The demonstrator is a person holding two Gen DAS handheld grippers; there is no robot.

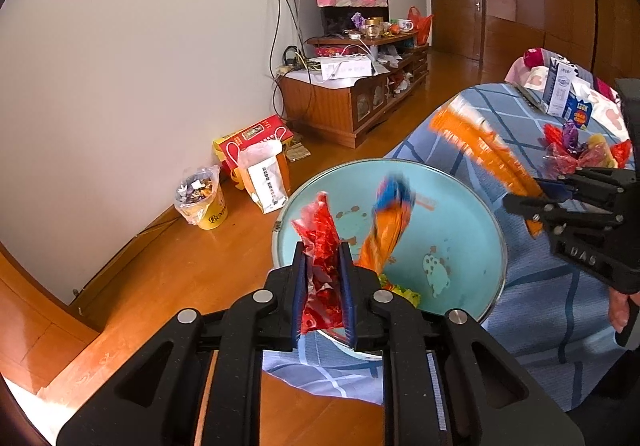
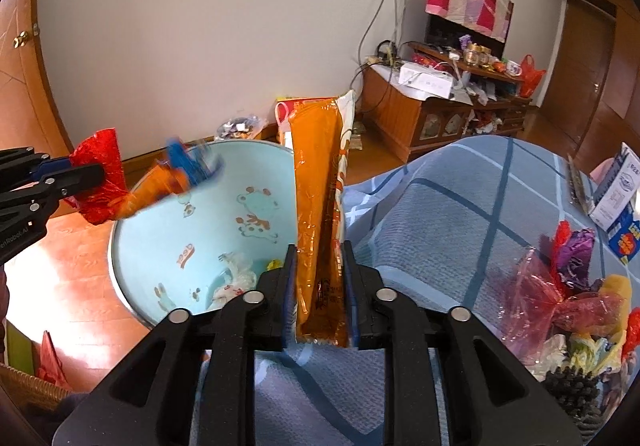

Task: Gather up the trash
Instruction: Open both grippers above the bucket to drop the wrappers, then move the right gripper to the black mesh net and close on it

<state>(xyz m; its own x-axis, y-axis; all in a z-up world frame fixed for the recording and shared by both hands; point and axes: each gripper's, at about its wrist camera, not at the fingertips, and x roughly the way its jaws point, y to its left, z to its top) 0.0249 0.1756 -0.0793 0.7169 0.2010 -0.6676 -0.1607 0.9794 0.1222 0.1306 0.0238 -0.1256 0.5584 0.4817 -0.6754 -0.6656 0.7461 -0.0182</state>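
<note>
My left gripper (image 1: 322, 250) is shut on a crinkled red wrapper (image 1: 320, 230), held over the near rim of a light blue basin (image 1: 496, 238) with cartoon animals. An orange and blue wrapper (image 1: 390, 222) shows blurred in the air just over the basin, beside the red one. My right gripper (image 2: 319, 250) is shut on a long orange wrapper (image 2: 316, 174) that stands up between its fingers, at the basin's (image 2: 120, 278) right edge over the blue plaid bedcover (image 2: 460, 214). A few wrappers lie at the basin's bottom.
A pile of coloured wrappers (image 2: 568, 286) and a milk carton (image 2: 612, 190) lie on the bed to the right. On the wooden floor by the wall stand a bag-lined cup of trash (image 1: 200, 198), boxes and a cluttered TV cabinet (image 1: 340, 102).
</note>
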